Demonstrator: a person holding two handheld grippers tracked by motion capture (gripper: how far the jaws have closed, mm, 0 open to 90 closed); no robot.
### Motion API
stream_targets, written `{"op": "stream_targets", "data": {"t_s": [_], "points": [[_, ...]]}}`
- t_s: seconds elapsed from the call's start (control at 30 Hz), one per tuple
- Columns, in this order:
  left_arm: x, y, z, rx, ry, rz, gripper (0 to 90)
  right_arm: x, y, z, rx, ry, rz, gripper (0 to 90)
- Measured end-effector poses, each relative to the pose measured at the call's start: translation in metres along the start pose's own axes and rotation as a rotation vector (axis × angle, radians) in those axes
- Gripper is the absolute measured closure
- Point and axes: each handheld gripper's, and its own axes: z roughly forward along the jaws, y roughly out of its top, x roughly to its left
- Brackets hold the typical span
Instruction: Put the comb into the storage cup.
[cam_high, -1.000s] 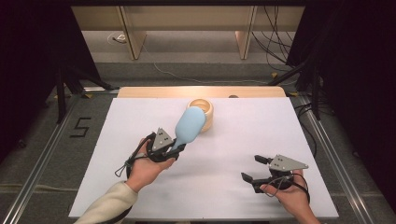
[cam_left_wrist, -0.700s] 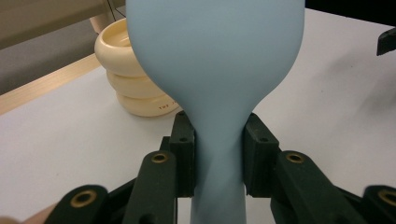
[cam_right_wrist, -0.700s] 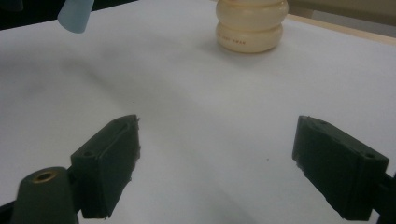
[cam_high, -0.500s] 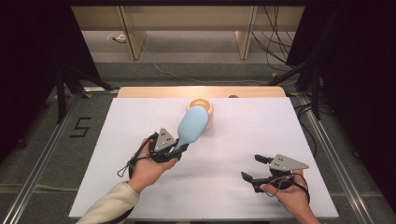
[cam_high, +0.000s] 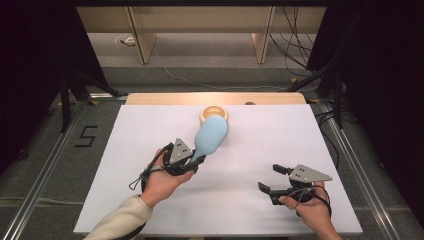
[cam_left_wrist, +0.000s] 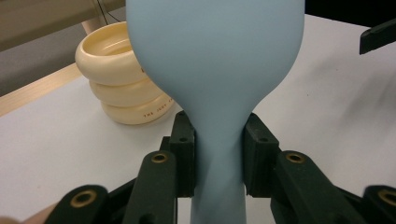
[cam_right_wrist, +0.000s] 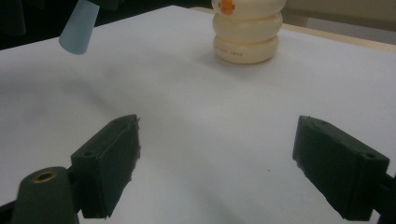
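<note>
High view showed a pale blue hairbrush (cam_high: 210, 136) held off the white table (cam_high: 150, 130), its rounded back facing up and bristles just visible along its far edge. The left gripper (cam_high: 196, 160) was clamped on the brush's narrow handle. Left gripper view showed this closely: the two black pads (cam_left_wrist: 184, 140) pressed against either side of the handle just below where it widened into the broad head (cam_left_wrist: 215, 51).

Just beyond the brush head stood a cream holder (cam_high: 214, 114) made of stacked rings, near the far edge of the table; whether the brush touched it could not be told. In the right gripper view the holder (cam_right_wrist: 247, 32) stood upright at the top of the frame, with the blue handle tip (cam_right_wrist: 77, 28) at upper left.

The right gripper (cam_high: 272, 178) sat near the front right of the table, well apart from the brush, its jaws spread wide with nothing between them, over bare white surface.
</note>
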Motion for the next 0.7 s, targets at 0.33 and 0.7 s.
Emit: {"op": "stream_targets", "data": {"t_s": [0.33, 0.7], "points": [[-0.005, 0.001, 0.006, -0.001, -0.005, 0.004, 69.4, 0.002, 0.009, 0.003, -0.046, -0.019, 0.025, 15.8], [-0.008, 0.007, 0.013, -0.021, -0.003, 0.008, 69.4, -0.001, 0.034, 0.013, -0.118, -0.05, 0.066, 14.9]]}}
